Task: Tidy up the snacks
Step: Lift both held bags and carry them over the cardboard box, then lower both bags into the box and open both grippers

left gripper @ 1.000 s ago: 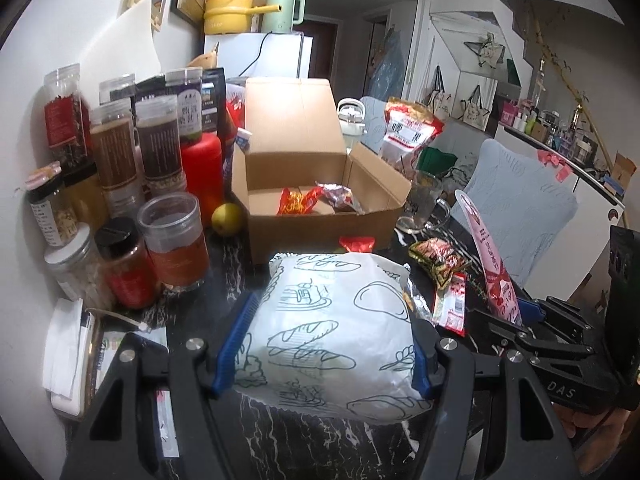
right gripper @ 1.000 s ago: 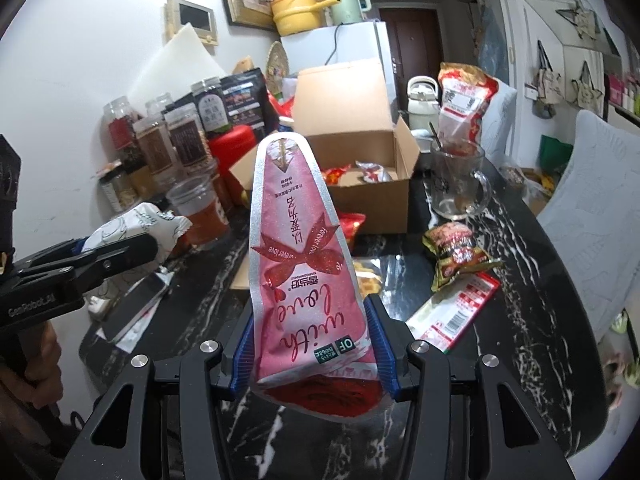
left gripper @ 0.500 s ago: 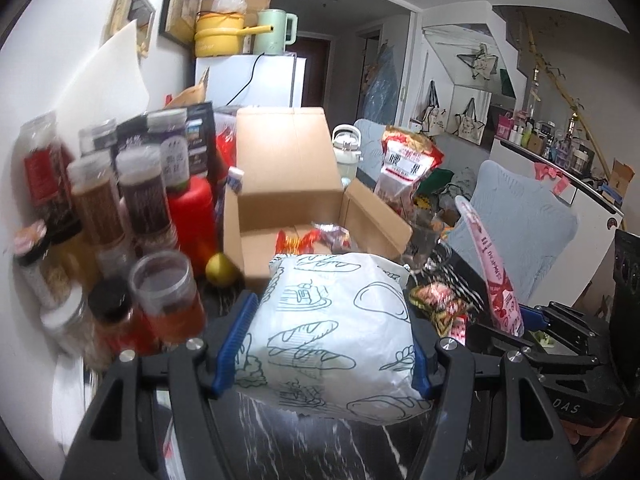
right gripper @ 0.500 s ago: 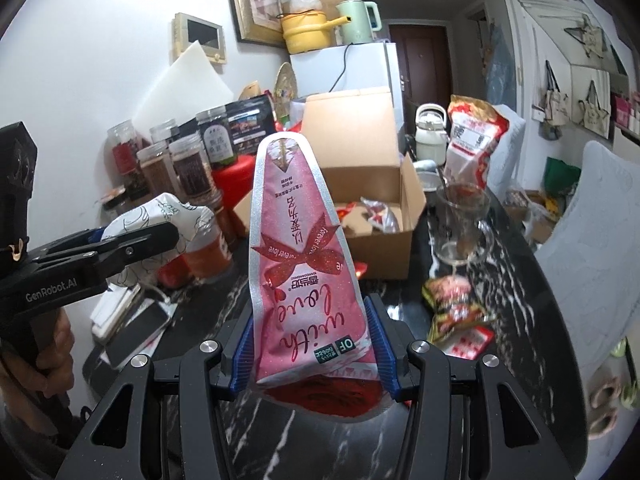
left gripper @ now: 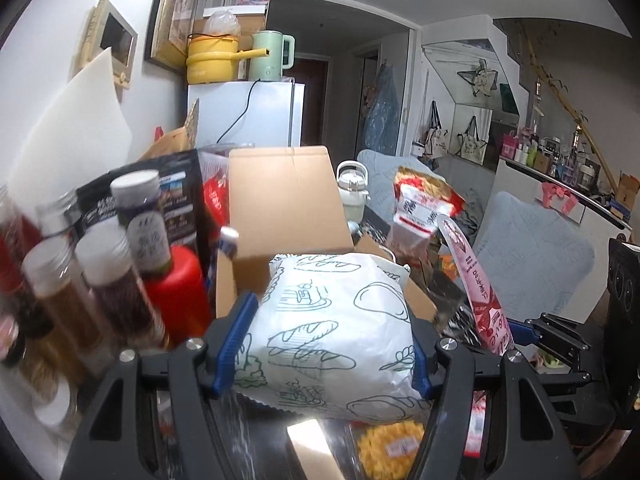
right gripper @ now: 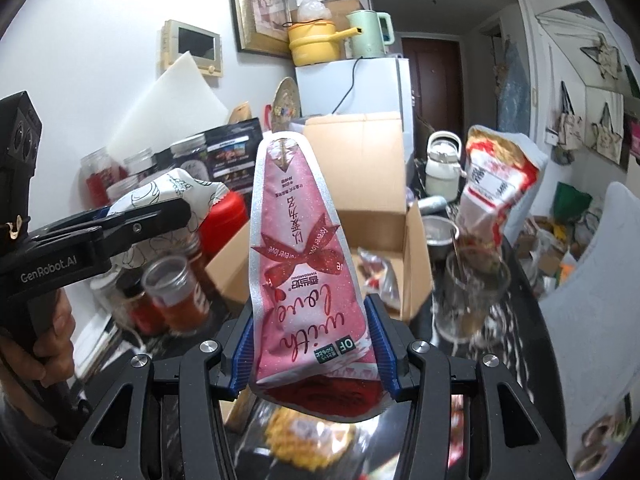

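My left gripper [left gripper: 324, 344] is shut on a white bread bag [left gripper: 332, 328] printed with green loaf drawings, held just before the open cardboard box [left gripper: 288, 200]. The same bag [right gripper: 168, 196] shows at the left of the right wrist view, in the left gripper [right gripper: 120, 224]. My right gripper [right gripper: 312, 348] is shut on a tall pink snack pouch [right gripper: 300, 248] with a red bow, standing upright in front of the box [right gripper: 360, 176]. That pouch [left gripper: 476, 284] also appears at the right of the left wrist view. Snack packets [right gripper: 376, 272] lie inside the box.
Spice jars [left gripper: 116, 272] and a red canister [left gripper: 180, 292] crowd the left of the black marble table. A glass mug [right gripper: 472, 288], a red-and-white snack bag [right gripper: 496, 184] and a white kettle [right gripper: 440, 168] stand to the box's right. A yellow snack packet [right gripper: 304, 432] lies below the grippers.
Both grippers have risen and moved forward towards the box, each still holding its packet. The box and jars now loom larger and closer.
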